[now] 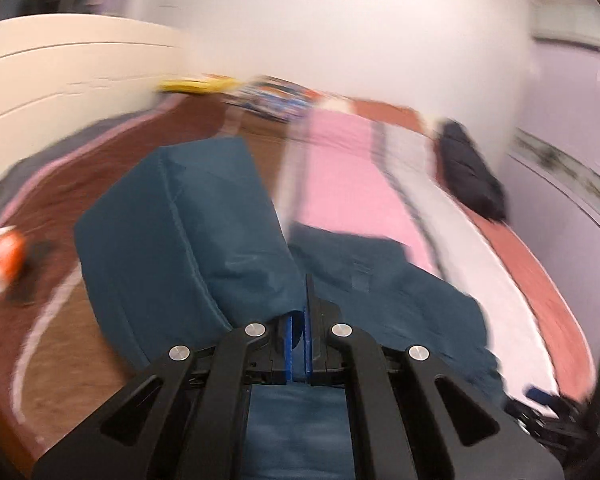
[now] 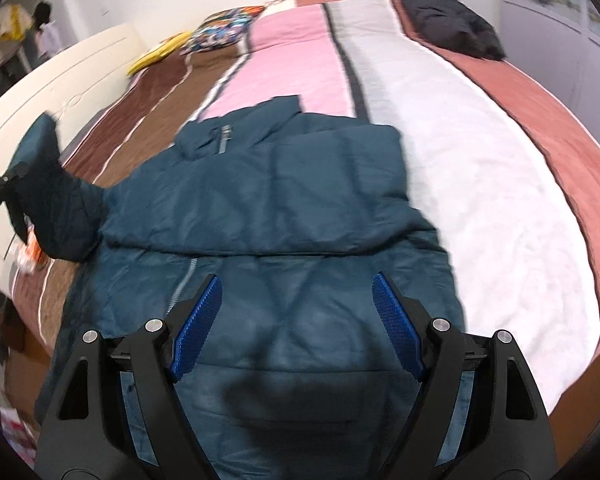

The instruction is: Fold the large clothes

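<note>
A: Why does the right gripper (image 2: 298, 320) hang with its jaws spread wide and nothing between them?

B: It hovers over the teal jacket's (image 2: 260, 200) lower front, probably ready to pin or pinch the hem while the other side folds.

A: And the left gripper (image 1: 300, 344)?

B: Clamped shut on the sleeve (image 1: 172, 232), lifted off the bed at nine o'clock in the right view, likely to swing it across the body.

A: Farther off?

B: The jacket lies flat on the striped bedspread (image 2: 440, 152); a black garment (image 2: 448, 24) sits at one o'clock.
</note>
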`<state>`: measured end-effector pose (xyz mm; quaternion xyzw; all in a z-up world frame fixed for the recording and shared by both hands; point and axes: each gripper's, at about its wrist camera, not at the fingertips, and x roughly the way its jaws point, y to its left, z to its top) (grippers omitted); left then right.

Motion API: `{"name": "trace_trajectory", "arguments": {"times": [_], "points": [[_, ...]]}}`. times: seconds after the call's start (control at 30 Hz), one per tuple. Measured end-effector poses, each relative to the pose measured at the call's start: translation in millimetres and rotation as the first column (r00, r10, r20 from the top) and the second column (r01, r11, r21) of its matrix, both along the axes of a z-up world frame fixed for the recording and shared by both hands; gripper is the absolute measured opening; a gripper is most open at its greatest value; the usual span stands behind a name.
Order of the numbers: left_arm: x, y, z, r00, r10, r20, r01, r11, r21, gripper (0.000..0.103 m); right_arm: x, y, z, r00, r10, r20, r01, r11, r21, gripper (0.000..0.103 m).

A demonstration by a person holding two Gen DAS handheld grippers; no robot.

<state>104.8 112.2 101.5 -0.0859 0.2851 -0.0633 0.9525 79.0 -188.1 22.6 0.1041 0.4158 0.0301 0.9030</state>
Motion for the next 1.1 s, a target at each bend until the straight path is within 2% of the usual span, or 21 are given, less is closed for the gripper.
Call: {"name": "trace_trajectory", "arguments": {"times": [0.1,0.17,0.23,0.27,0.3,0.33,0.37,0.43,0.57,0.67,0.73,0.83,0.9,0.97,1.07,1.1], "points": [[13,-52,-21,0.987,-0.15,-0.058,0.15,0.989,-0.003,0.003,-4,-17,-2,0.999,-0.04,-0.008,0.04,0.999,0.014,0.077],[23,-71,-42,0.973,-0.2,-0.112,0.201,0.979,0.001,0.004,-6,-27,-5,0.998,-0.059,-0.017,0.059,0.998,0.027,0.077],[37,-88,-68,0.946,-0.236,-0.223,0.243,0.97,0.001,0.017,-7,-30,-7,0.997,-0.068,-0.022,0.069,0.997,0.037,0.077],[41,-91,-81,0.926,-0.249,-0.283,0.254,0.967,-0.018,0.03,-8,-33,-8,0.997,-0.07,-0.025,0.071,0.997,0.042,0.077],[41,-90,-91,0.911,-0.255,-0.325,0.252,0.966,-0.052,0.037,-9,-34,-8,0.997,-0.071,-0.026,0.072,0.996,0.043,0.077],[38,-87,-93,0.906,-0.261,-0.333,0.25,0.965,-0.075,0.04,-9,-34,-9,0.997,-0.067,-0.026,0.068,0.997,0.047,0.077],[33,-84,-91,0.906,-0.272,-0.324,0.255,0.962,-0.095,0.042,-9,-34,-10,0.998,-0.059,-0.027,0.06,0.997,0.049,0.077],[25,-78,-84,0.913,-0.277,-0.3,0.27,0.961,-0.067,0.05,-6,-30,-12,0.999,-0.043,-0.032,0.044,0.998,0.047,0.077],[-5,-62,-69,0.925,-0.285,-0.252,0.287,0.957,-0.027,0.055,6,-6,-14,0.999,0.024,-0.032,-0.023,0.999,0.049,0.077],[-20,-38,-64,0.947,-0.228,-0.227,0.236,0.972,0.009,0.056,18,25,-9,0.994,0.104,-0.015,-0.104,0.994,0.033,0.077],[-25,-17,-63,0.962,-0.161,-0.221,0.169,0.985,0.018,0.056,26,53,-4,0.985,0.175,0.004,-0.175,0.985,-0.005,0.077],[-33,14,-67,0.97,-0.08,-0.229,0.08,0.997,-0.007,0.056,34,104,5,0.95,0.309,0.04,-0.304,0.947,-0.101,0.077],[-37,27,-71,0.97,-0.042,-0.24,0.037,0.999,-0.026,0.056,35,143,8,0.912,0.406,0.062,-0.389,0.902,-0.189,0.077],[-41,39,-76,0.968,-0.019,-0.249,0.007,0.999,-0.047,0.056,36,183,4,0.862,0.502,0.068,-0.462,0.835,-0.299,0.077],[-48,54,-79,0.967,0.001,-0.256,-0.018,0.998,-0.064,0.056,40,227,-11,0.806,0.589,0.061,-0.5,0.733,-0.462,0.078],[-49,57,-79,0.967,0.006,-0.253,-0.023,0.998,-0.066,0.056,44,238,-18,0.796,0.603,0.05,-0.5,0.701,-0.508,0.077]]}}
